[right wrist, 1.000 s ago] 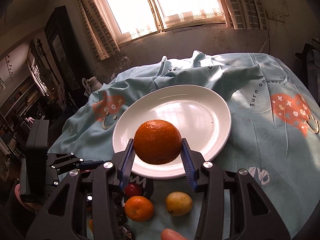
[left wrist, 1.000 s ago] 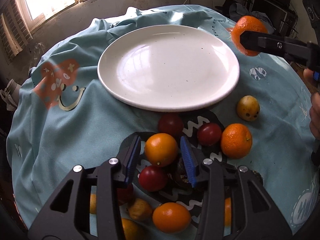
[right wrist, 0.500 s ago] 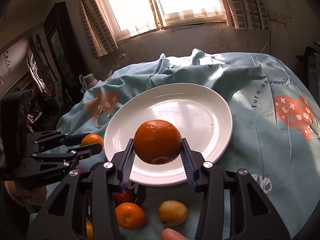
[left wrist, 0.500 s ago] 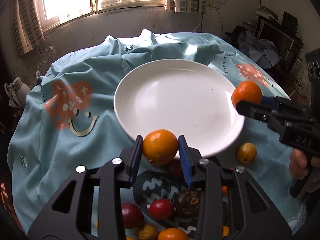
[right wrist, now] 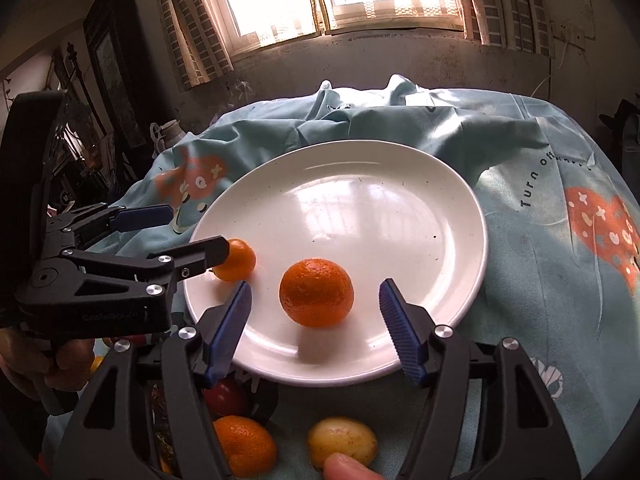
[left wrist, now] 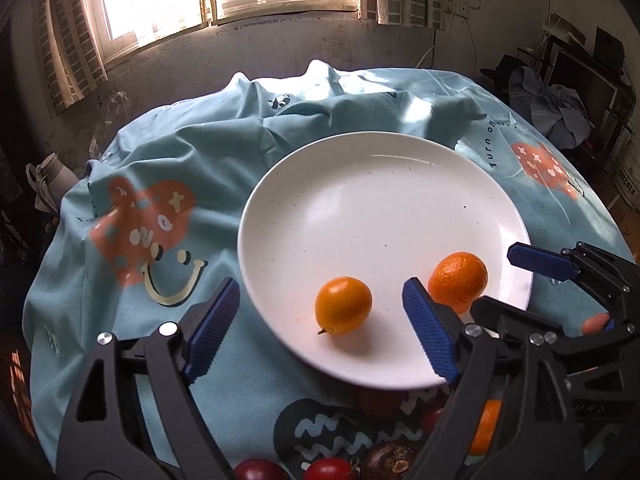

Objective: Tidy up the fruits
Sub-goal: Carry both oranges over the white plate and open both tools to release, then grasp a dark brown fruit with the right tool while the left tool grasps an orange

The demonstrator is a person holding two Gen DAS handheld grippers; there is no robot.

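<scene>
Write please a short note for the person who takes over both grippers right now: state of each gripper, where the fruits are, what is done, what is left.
Left gripper: jaws opening, pads clear of the smooth orange, which lies on the white plate.
Right gripper: jaws opening, pads clear of the dimpled mandarin, also on the plate.
Done: two orange fruits on the plate.
Left: fruits on the cloth near you, among them a yellow fruit, another orange and red fruits.

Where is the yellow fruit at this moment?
In the right wrist view, the yellow fruit lies on the blue cloth below the near rim of the white plate, just right of an orange that is off the plate.
</scene>
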